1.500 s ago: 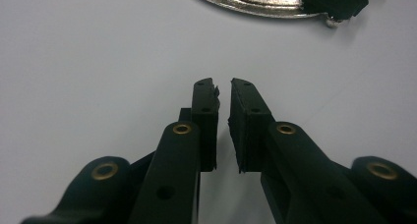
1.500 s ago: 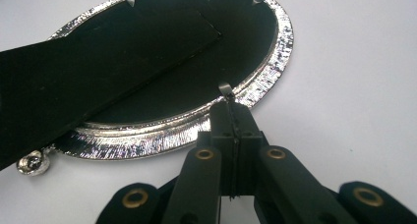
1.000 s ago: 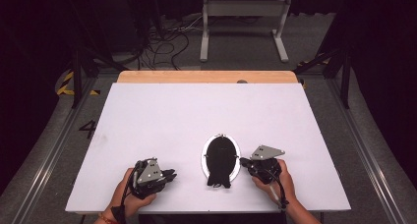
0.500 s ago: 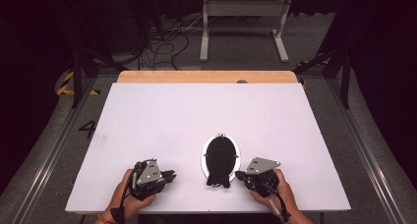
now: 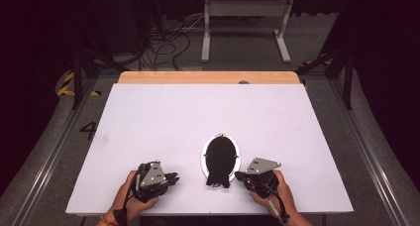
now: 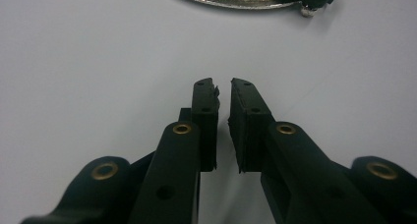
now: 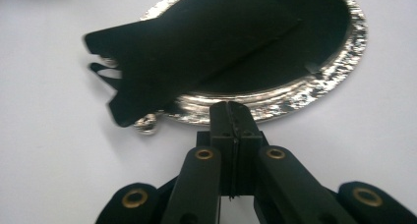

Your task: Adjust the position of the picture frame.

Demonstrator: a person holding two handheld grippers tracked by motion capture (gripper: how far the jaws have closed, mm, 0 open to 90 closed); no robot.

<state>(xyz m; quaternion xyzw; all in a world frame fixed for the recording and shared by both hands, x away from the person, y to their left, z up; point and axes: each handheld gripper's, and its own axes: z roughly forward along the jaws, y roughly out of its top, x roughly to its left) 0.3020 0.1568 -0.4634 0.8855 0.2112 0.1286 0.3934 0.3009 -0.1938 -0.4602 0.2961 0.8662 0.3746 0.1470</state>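
Right gripper view is showing the right tool [image 7: 230, 108], jaws pressed together on nothing, nosing against the oval silver-rimmed tray [image 7: 314, 89] carrying a black cloth [image 7: 196, 52], seemingly to nudge it, while the left tool [image 6: 223, 89], jaws barely parted and empty, is resting aside on the white desk [image 5: 163, 122].

We list a white desk [image 5: 208, 117], its top a flat rectangular sheet, with a strip of bare wood [image 5: 208, 77] along its far edge. Behind it, on the grey floor [image 5: 376, 151], we note a pale metal frame stand [image 5: 245, 23] and a tangle of dark cables [image 5: 168, 45]. Yellow-black hazard tape [image 5: 67, 82] lies at far left. A painted "4" [image 5: 88, 131] marks the floor beside the desk.
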